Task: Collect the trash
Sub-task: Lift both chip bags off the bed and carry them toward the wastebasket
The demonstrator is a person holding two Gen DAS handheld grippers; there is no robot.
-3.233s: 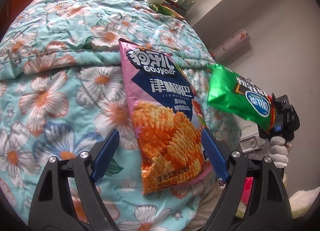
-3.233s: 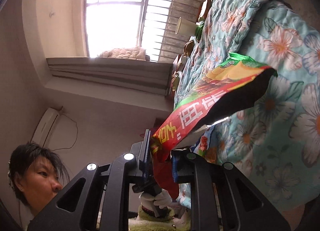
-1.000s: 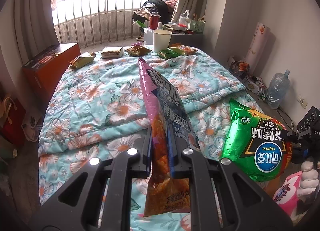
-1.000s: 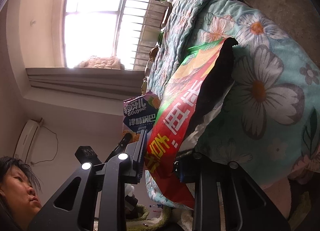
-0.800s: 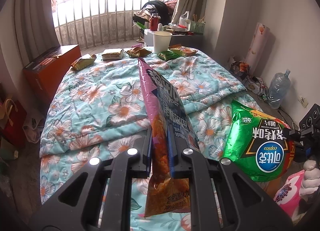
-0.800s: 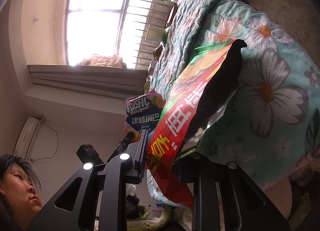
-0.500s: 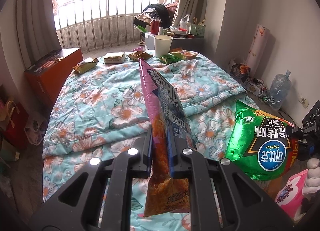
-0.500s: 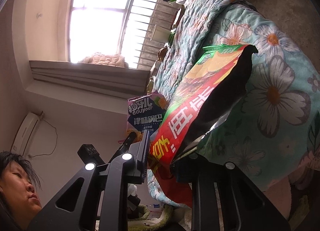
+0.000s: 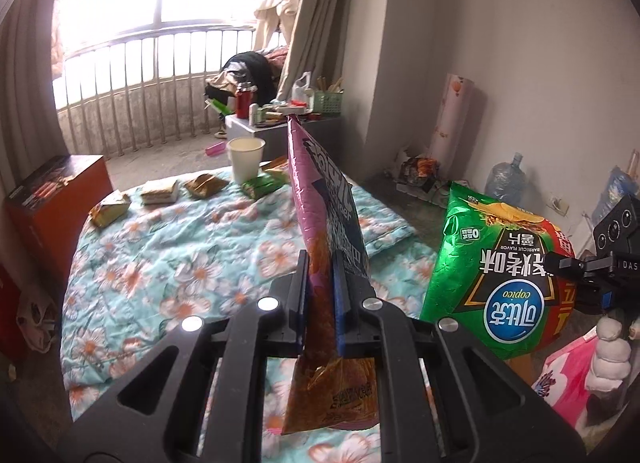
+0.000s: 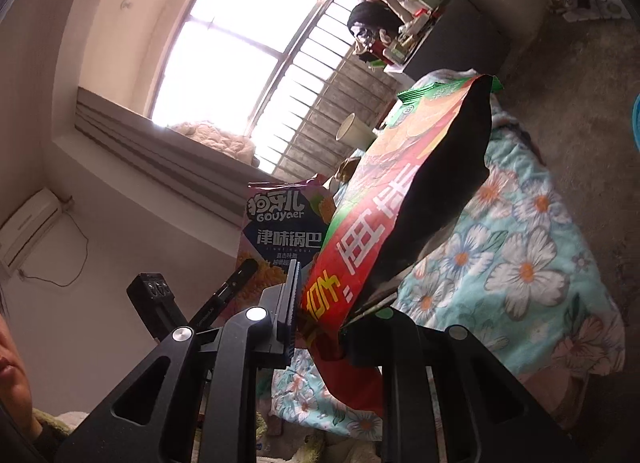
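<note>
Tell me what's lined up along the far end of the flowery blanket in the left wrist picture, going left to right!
Yellowish wrapper → pale sandwich-like packet → brown crumpled wrapper → white paper cup → green wrapper, all on the blanket.

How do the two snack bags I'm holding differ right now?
The pink snack bag, clamped in the left gripper, is narrow and flat, seen edge-on; the green chip bag, in the right gripper, looks wider and puffier. The pink one shows orange snacks on blue; the green one carries a blue oval logo and red trim. Both are held above the floral quilt.
</note>
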